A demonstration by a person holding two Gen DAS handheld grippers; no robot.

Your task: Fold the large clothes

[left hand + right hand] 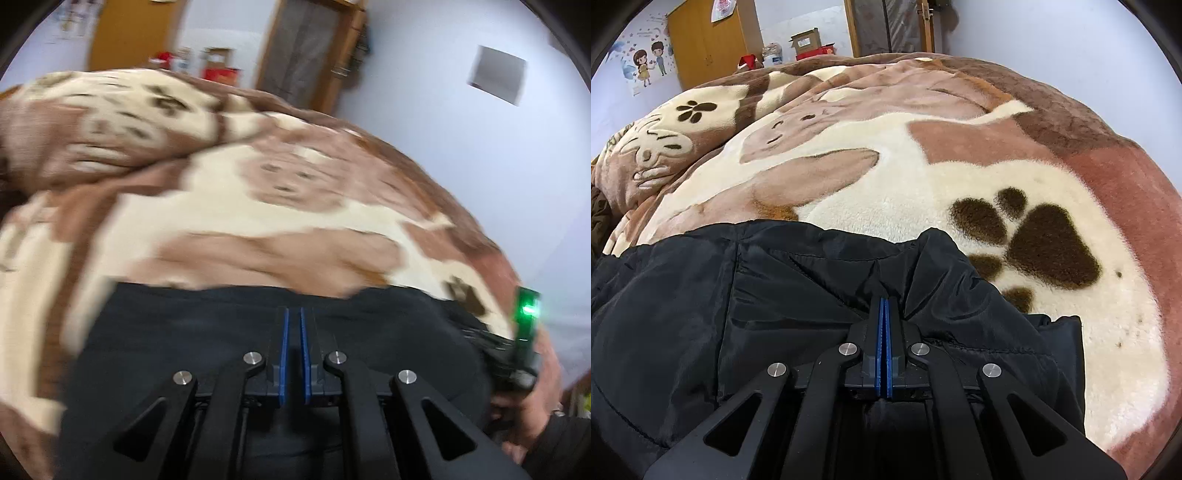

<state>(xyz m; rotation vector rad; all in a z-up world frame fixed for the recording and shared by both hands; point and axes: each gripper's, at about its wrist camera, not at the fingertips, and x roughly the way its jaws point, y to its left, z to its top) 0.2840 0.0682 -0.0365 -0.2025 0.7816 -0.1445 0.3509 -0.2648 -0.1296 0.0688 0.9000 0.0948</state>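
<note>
**Jacket fold: early, mid-step**

Left gripper [292, 314] is hovering over the black jacket [221, 332], jaws slightly apart, nothing visibly btwn them; view is blurring. Right gripper [885, 306] is pinching a jacket [683, 295] fold on the blanket [886, 166]. Judging: mostly unfolded still. Garment's near part cut off.

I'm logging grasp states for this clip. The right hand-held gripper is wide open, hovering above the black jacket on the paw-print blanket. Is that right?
Not quite. The right hand-held gripper is shut, its blue pads pressed together on a fold of the black jacket, as the right wrist view shows. The jacket does lie on the paw-print blanket.
</note>
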